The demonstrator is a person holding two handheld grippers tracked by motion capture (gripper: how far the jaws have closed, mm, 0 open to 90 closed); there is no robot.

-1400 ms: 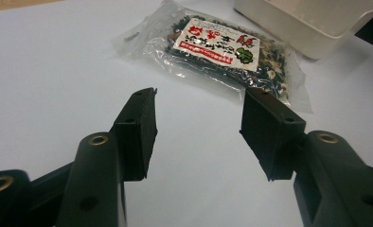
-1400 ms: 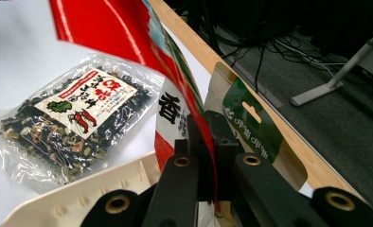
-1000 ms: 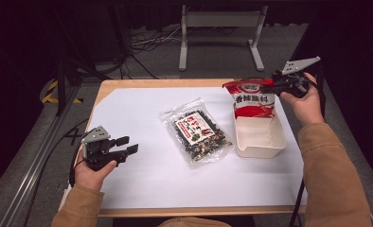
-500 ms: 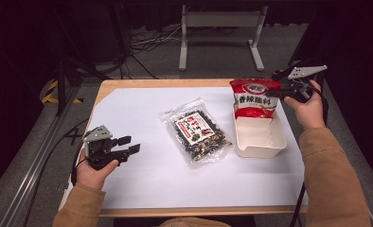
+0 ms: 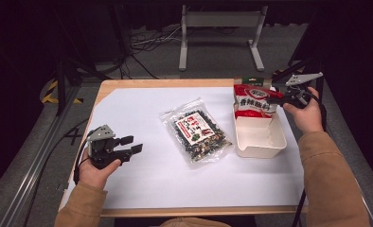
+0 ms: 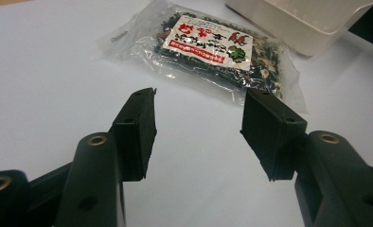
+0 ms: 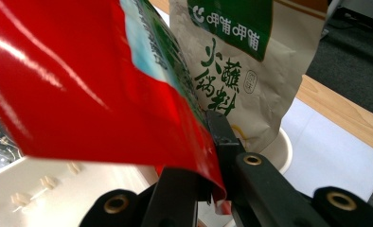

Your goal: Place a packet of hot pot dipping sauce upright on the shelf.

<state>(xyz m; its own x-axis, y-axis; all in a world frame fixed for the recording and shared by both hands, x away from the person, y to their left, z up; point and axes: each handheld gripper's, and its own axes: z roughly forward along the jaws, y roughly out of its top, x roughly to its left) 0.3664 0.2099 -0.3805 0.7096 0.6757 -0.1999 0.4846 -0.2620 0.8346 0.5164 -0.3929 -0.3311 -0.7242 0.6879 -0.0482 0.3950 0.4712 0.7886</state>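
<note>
The right claw [image 5: 275, 100] is clamped on the edge of a red packet [image 5: 254, 101], its jaws pinching the glossy film flat, as the right gripper view shows [image 7: 104, 90]. The packet hangs over the far end of a white bin [image 5: 260, 139], just ahead of that claw, with its lower edge at or inside the bin's rim — whether it touches the floor of the bin I cannot tell. Right behind the packet stands a kraft pouch [image 7: 241, 71] with a green top, already in the bin.

The step in hand looks like placing: the red packet is being set into the bin beside the pouch. The next move calls for lowering it until it rests against the pouch or the bin wall, then opening the jaws and backing away without dragging the film.

The left claw [image 5: 133, 145] rests low over the counter [image 5: 142, 113] with its jaws standing wide and holding nothing. Ahead of it, a little apart, lies a clear bag [image 6: 213, 52] of dark dried mix — likely the next thing to pick up.
</note>
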